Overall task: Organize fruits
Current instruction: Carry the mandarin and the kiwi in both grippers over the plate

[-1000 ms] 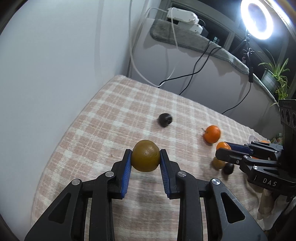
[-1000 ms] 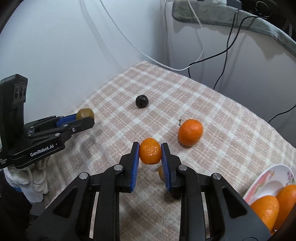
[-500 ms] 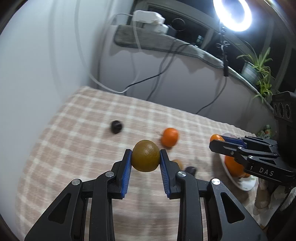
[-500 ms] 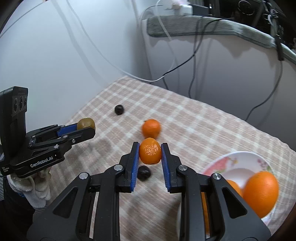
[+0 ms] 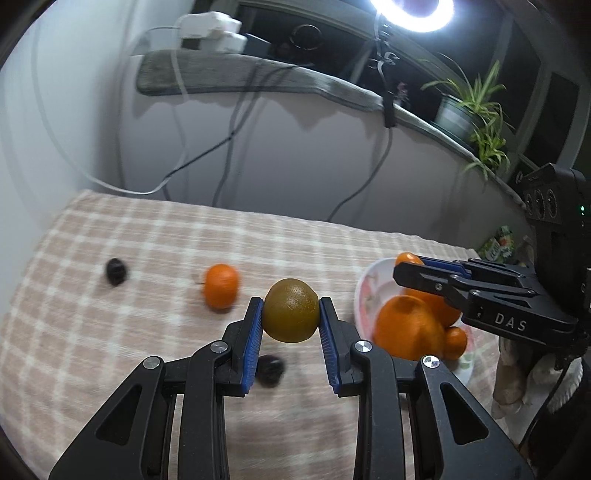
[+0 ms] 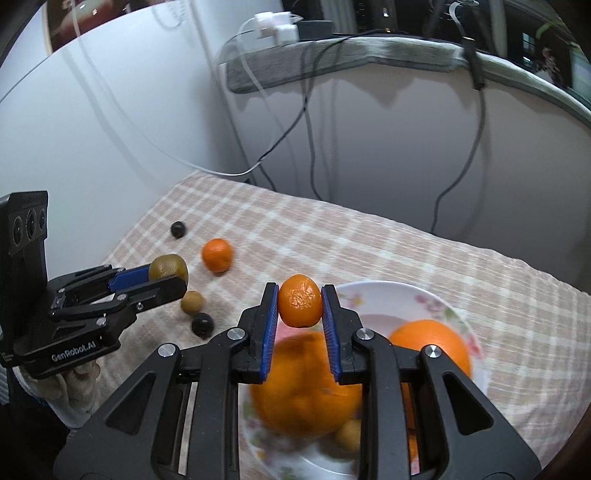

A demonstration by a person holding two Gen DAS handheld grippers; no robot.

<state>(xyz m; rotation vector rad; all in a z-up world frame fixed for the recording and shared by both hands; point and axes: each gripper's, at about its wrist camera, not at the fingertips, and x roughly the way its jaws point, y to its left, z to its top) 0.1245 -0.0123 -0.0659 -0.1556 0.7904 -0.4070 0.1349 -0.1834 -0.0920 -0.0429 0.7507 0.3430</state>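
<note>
My left gripper (image 5: pixel 291 314) is shut on a brownish-green round fruit (image 5: pixel 291 309), held above the checked cloth; in the right wrist view the same gripper (image 6: pixel 168 275) carries that fruit (image 6: pixel 168 266) at the left. A small orange mandarin (image 6: pixel 299 305) sits clamped in my right gripper (image 6: pixel 300 306), above the white flowered plate (image 6: pixel 391 295). That plate holds large oranges (image 6: pixel 430 341) and a small brown fruit (image 6: pixel 349 434). On the cloth lie a loose mandarin (image 6: pixel 217 254), a small brown fruit (image 6: pixel 192 302) and two dark fruits (image 6: pixel 202 324) (image 6: pixel 178 229).
The checked cloth (image 5: pixel 129 251) covers the table, which ends at a white wall on the left. Behind it cables (image 6: pixel 310 140) hang from a grey-topped ledge (image 5: pixel 258 79). A ring light (image 5: pixel 410 11) and a potted plant (image 5: pixel 469 107) stand at the back right. A gloved hand (image 6: pixel 74 387) holds the left gripper.
Both grippers have swung to the right over the cloth with their fruits still clamped. The plate has come under the right gripper, and the loose fruits have slid to the left of both views.
</note>
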